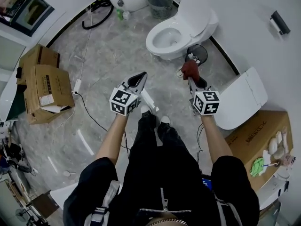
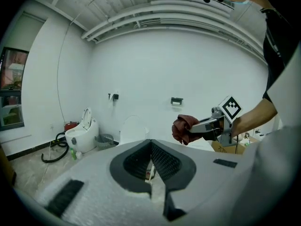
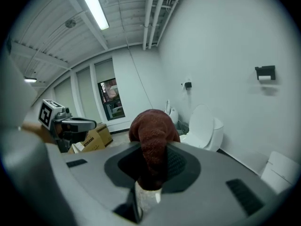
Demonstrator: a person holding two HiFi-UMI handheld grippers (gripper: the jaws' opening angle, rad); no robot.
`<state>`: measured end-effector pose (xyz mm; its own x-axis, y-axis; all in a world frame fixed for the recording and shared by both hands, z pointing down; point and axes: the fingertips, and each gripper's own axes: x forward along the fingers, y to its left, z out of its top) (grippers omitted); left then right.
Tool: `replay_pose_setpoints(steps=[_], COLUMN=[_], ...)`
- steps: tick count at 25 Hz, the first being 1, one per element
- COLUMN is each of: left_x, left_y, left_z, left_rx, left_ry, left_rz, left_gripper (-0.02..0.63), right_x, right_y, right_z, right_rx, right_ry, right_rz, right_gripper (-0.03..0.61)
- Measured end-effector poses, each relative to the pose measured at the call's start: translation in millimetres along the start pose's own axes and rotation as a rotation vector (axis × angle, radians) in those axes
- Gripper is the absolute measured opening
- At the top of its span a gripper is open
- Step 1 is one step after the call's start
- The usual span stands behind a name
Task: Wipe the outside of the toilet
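The right gripper (image 1: pixel 192 80) pinches a red cloth (image 1: pixel 190 68) in the air, just near of the toilet (image 1: pixel 197 17), which stands at the far wall, lid up. The left gripper (image 1: pixel 139 79), to its left, is pressed together and empty.

Glossy white ceramic toilet (image 1: pixel 196 17), nubbly dark-red cloth (image 1: pixel 190 69), polished veined stone floor (image 1: pixel 108 55), matt cardboard boxes (image 1: pixel 47 86)

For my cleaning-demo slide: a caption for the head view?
Person facing an open toilet, right gripper holding a dark red cloth, left gripper empty.
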<state>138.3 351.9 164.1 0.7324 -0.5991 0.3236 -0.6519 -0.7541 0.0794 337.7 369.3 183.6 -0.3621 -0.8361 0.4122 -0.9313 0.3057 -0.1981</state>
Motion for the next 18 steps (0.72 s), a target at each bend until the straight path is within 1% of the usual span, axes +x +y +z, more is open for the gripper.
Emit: replay_pose_setpoints(steps=[4, 7, 10, 13, 18], left_x=[44.3, 78.7, 114.3, 149.4, 202.0], left_y=[33.9, 55.7, 80.4, 107.6, 155.5], left_z=[-17.5, -42.7, -76.5, -115.0, -181.1], left_rx=[0.006, -0.004, 0.010, 0.041, 0.041], left_ry=[0.003, 0.007, 0.009, 0.008, -0.018], left_rz=[-0.024, -0.053, -0.082, -0.102, -0.099], left_gripper=[-0.002, -0.002, -0.002, -0.002, -0.002], right_x=[47.1, 83.1, 122.0, 162.9, 230.6], right_y=[-24.0, -36.1, -49.0, -66.7, -99.4], right_z=[-16.5, -34.7, -60.2, -94.2, -157.5], right_rx=[0.011, 0.019, 0.010, -0.006, -0.028], right_ry=[0.020, 0.026, 0.035, 0.044, 0.041], right_rz=[-0.022, -0.040, -0.054, -0.068, -0.090], right_gripper=[0.072, 0.072, 0.072, 0.072, 0.072])
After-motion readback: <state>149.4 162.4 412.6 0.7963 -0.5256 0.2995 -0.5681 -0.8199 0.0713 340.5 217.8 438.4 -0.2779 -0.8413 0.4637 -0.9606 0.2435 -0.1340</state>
